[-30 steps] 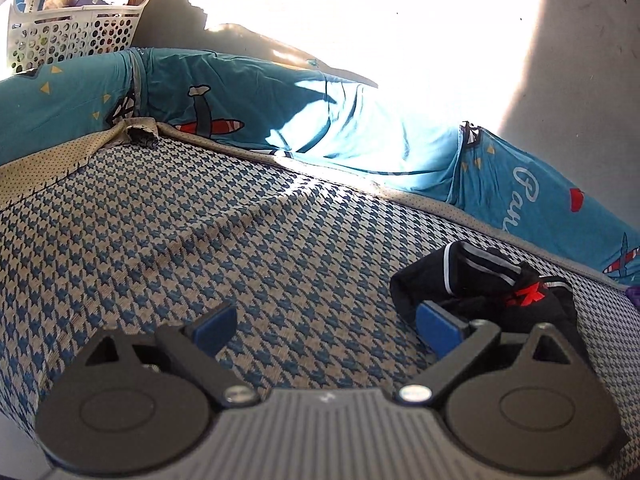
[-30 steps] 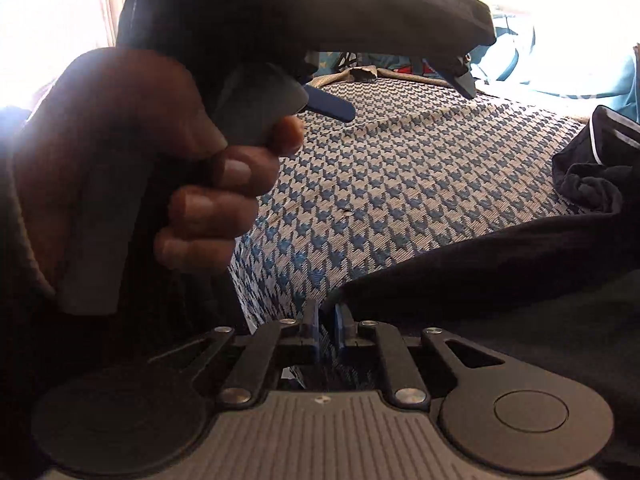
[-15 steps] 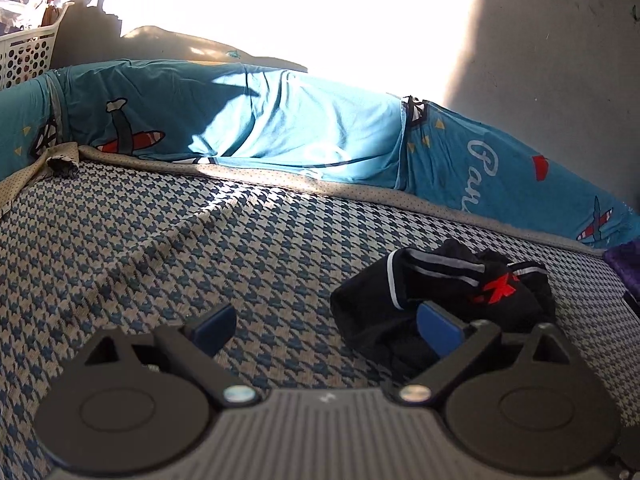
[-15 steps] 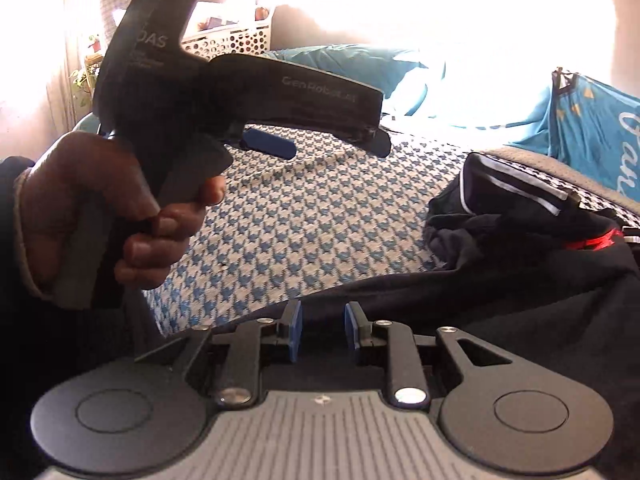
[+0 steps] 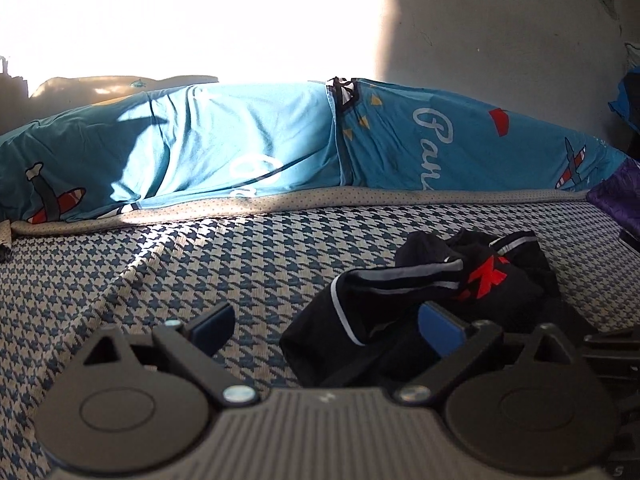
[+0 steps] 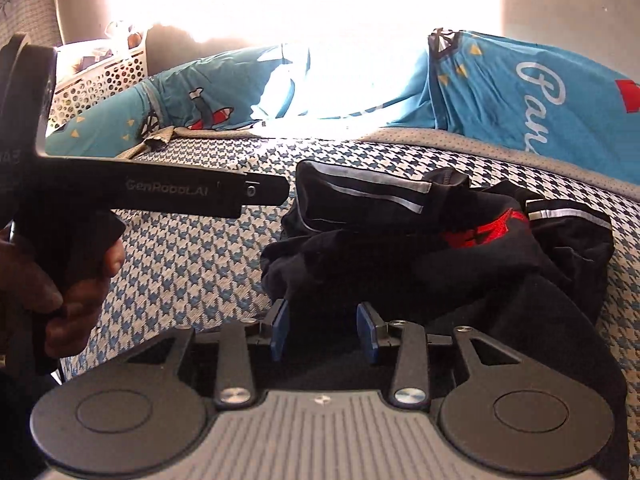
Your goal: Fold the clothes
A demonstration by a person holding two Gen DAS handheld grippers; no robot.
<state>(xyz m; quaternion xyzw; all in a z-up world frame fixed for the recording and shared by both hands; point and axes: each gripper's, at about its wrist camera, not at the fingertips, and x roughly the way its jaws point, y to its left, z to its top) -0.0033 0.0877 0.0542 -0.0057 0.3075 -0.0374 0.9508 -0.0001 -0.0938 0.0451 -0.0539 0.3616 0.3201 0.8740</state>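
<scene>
Right wrist view: a black garment (image 6: 420, 248) was seen crumpled on the houndstooth mattress (image 6: 192, 264). The right gripper (image 6: 324, 328) was opening over its near edge, nothing pinched; the left gripper (image 5: 324, 322) was spread wide beside it. Soft, limp fabric, probably best gripped at the striped hem.

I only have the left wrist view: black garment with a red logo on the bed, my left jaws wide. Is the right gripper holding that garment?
Observer: No. The right gripper has its jaws opening; the black garment lies between the pads, which are not pressing it.
Operator: Where is my left gripper relative to it?
Observer: Seen side-on, the left gripper points at the garment's grey-striped fold; contact I cannot tell.
Operator: Anything further left?
Observer: A white perforated basket stands beyond the blue pillow.
</scene>
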